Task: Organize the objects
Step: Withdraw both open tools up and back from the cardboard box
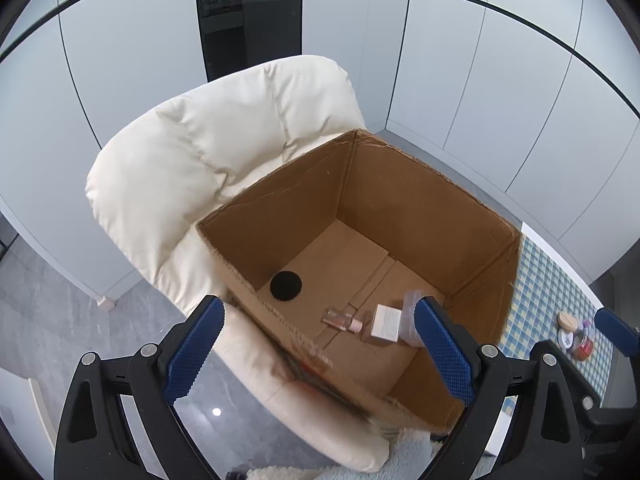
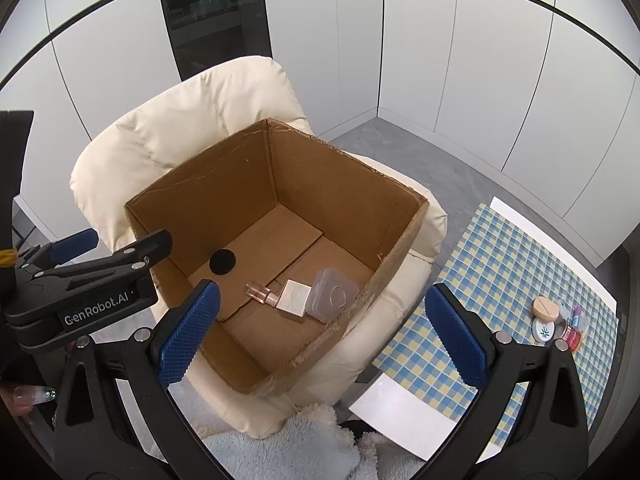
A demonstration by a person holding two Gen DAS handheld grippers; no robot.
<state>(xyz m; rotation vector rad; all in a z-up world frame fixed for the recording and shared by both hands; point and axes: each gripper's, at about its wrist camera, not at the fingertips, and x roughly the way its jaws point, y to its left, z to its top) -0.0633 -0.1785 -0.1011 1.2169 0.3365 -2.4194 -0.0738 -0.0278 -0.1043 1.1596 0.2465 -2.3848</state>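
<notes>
An open cardboard box rests on a cream armchair. On its floor lie a small pink glass bottle, a white carton, a clear plastic case and a black round disc. My left gripper hovers open over the box's near rim, holding nothing. My right gripper is open and empty above the box's right front corner. Small jars and lids sit on the checked tablecloth.
The table with the blue-yellow checked cloth stands right of the armchair. A pale blue fluffy blanket lies at the bottom. White cabinet panels line the walls, with grey floor at the left. A hand shows at the lower left.
</notes>
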